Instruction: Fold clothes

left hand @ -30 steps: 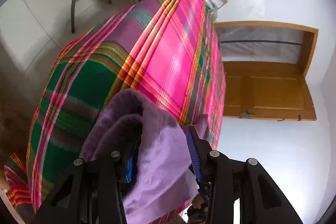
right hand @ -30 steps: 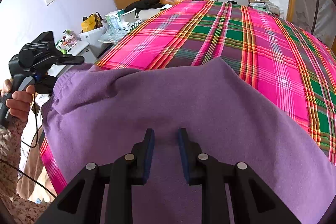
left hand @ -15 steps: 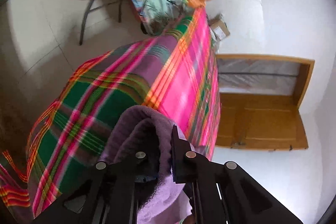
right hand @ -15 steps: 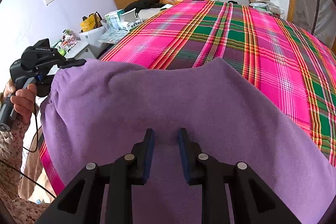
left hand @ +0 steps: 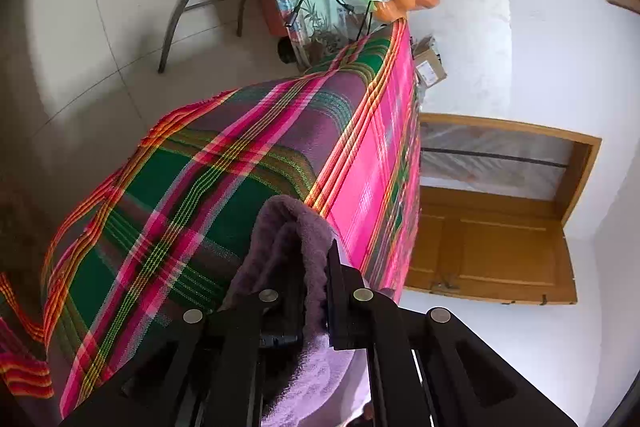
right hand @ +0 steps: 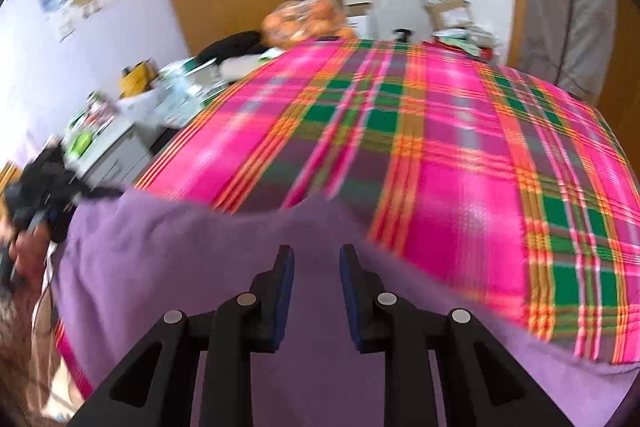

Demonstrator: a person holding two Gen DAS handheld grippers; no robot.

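A purple garment is spread over the near part of a counter that is covered w/ a pink, green and orange plaid cloth; in the right wrist view it fills the lower half of the frame. In the left wrist view, a bunched edge of the garment is clamped between the closed jaws of the left hand-held gripper, at the bottom centre, next to the counter's edge where the plaid cloth hangs down. The right hand-held gripper is seen at bottom centre of its own view, jaws apart w/ a clear gap; the fabric lies under them, but no fabric is pinched between the pads. At the left edge of that blurred frame the left hand-held gripper is held by a hand at the garment's corner. A bag of oranges stands at the far end, upper centre.
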